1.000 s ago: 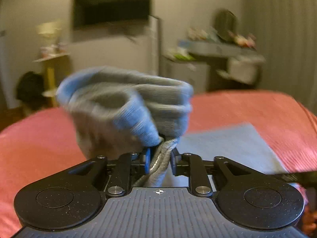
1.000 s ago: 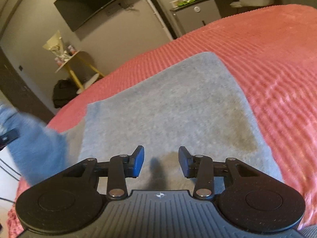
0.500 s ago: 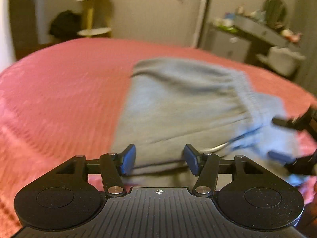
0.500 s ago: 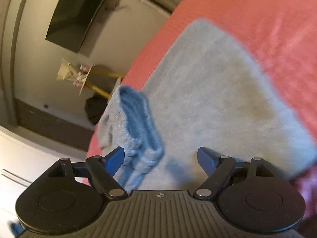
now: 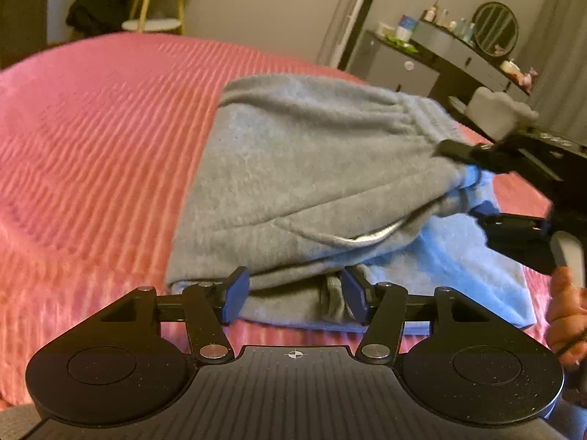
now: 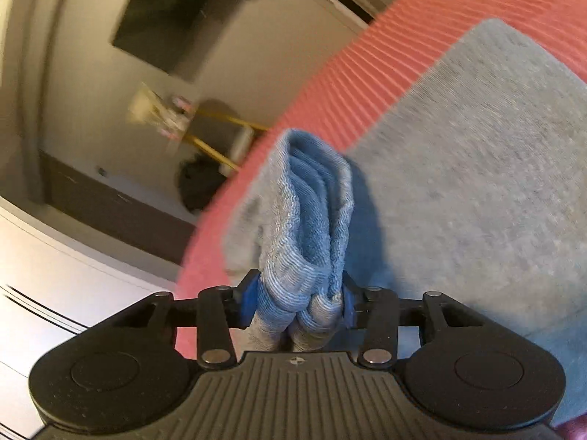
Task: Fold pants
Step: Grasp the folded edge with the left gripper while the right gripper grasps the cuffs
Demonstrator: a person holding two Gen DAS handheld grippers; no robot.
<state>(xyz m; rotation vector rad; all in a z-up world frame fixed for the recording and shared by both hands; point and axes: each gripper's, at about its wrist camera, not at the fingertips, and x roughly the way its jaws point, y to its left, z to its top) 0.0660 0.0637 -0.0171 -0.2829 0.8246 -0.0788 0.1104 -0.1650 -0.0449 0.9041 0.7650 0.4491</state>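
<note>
Grey pants [image 5: 312, 168] lie folded on the pink bedspread [image 5: 91, 146], waistband end toward the right. Left gripper [image 5: 293, 299] sits at the near edge with its jaws apart after just opening — fabric lies between the blue pads [image 5: 234, 293], but nothing is pinched. Right gripper [image 6: 297, 302] has just closed and is clamped on the bunched ribbed waistband [image 6: 308, 212] — in the left wrist view it reaches in from the right edge, a hand [image 5: 565, 315] below it.
</note>
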